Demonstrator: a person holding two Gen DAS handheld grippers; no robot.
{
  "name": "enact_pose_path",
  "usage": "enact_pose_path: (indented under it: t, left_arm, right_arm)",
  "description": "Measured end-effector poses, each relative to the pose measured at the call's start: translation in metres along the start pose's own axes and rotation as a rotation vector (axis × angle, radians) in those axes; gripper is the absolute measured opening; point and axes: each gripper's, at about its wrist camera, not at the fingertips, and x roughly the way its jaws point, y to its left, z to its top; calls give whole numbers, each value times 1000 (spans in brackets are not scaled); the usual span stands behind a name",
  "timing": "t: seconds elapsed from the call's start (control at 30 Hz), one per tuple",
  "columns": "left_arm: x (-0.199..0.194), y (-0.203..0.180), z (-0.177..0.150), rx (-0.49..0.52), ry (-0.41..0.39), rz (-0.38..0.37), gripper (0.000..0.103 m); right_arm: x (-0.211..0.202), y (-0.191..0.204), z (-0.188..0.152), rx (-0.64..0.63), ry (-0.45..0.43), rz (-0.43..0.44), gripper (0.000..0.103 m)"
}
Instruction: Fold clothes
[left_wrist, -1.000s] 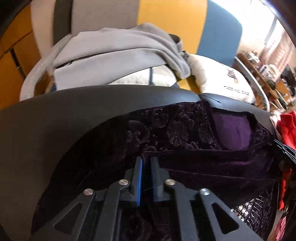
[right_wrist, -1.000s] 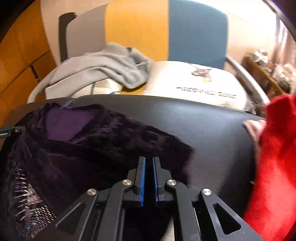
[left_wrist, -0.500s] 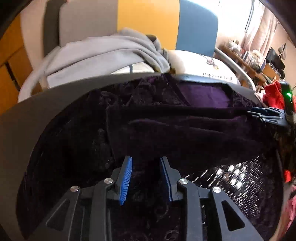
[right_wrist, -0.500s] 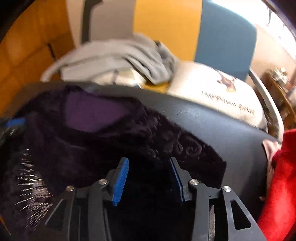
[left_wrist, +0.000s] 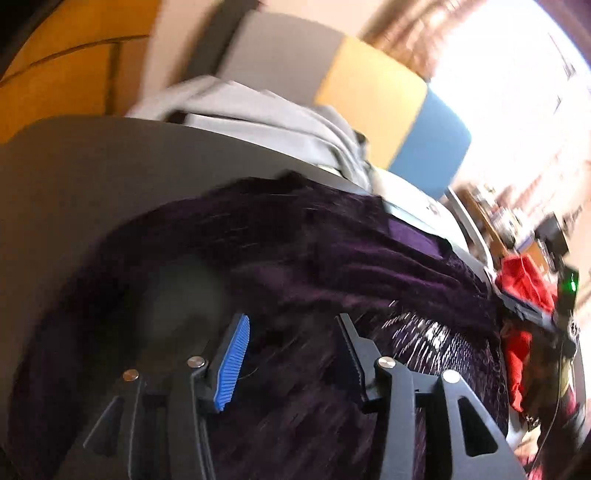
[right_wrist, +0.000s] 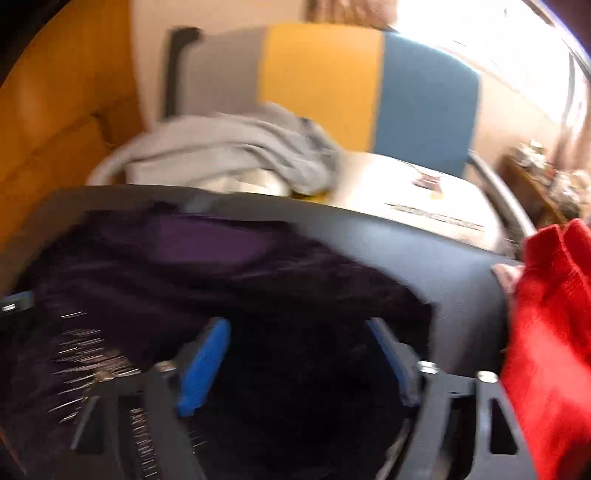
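The dress (left_wrist: 332, 266), dark purple velvet with a sequined patch at 3 o'clock, lies spread across the black counter (left_wrist: 92, 177). It looks soft, limp and fairly heavy, so a hem or folded edge should pinch best. Left hand-held gripper (left_wrist: 291, 354) and right hand-held gripper (right_wrist: 299, 354) hang over it, jaws opening, gripping nothing. A colour-block chair (right_wrist: 325, 74) with grey clothes (right_wrist: 236, 147) stands at 12 o'clock; red cloth (right_wrist: 550, 314) lies at 3.

Both views motion-blurred; daylight blown out upper right; fisheye bending, dark corners; purple garment (left_wrist: 332, 266) underexposed

Striped chair (right_wrist: 332, 74) behind black table (right_wrist: 424, 258)
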Motion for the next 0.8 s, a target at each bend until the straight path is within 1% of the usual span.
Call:
enact_pose_path:
  t: [0.07,0.17,0.23,0.3,0.37,0.43,0.5,0.57,0.67,0.8]
  left_arm:
    - [-40,34,-20,-64,-30,40,48]
    - [-117,93,-56,-142,-115,151,50]
    - [-153,114,-76,-121,-153,231,52]
    - [-182,124,-98,-45,-183,298,55]
    - [-183,118,-110,39,-153,296,63]
    - [-179,106,-121,141,-113,285,64]
    - [-170,92,-130,256,-79,285,65]
    - [-158,77,-137,375,-51,295,66]
    - [-132,66,-135,472,-14,308,66]
    - [-100,66,-131,564,65,318,66]
  right_arm:
    - [-17,28,-20,-6,-4,62,91]
    - [-24,54,-54,38,21,117,91]
    - [-19,58,-73,74,47,133,91]
    - [-11,61,-88,119,64,127,91]
    - [-6,62,-98,156,70,121,92]
    - [-6,61,-99,176,56,119,94]
    - [-4,65,-101,150,55,103,103]
    - [-1,71,-102,115,56,84,103]
    - [3,81,-102,61,74,28,103]
    - [0,76,-104,71,65,40,103]
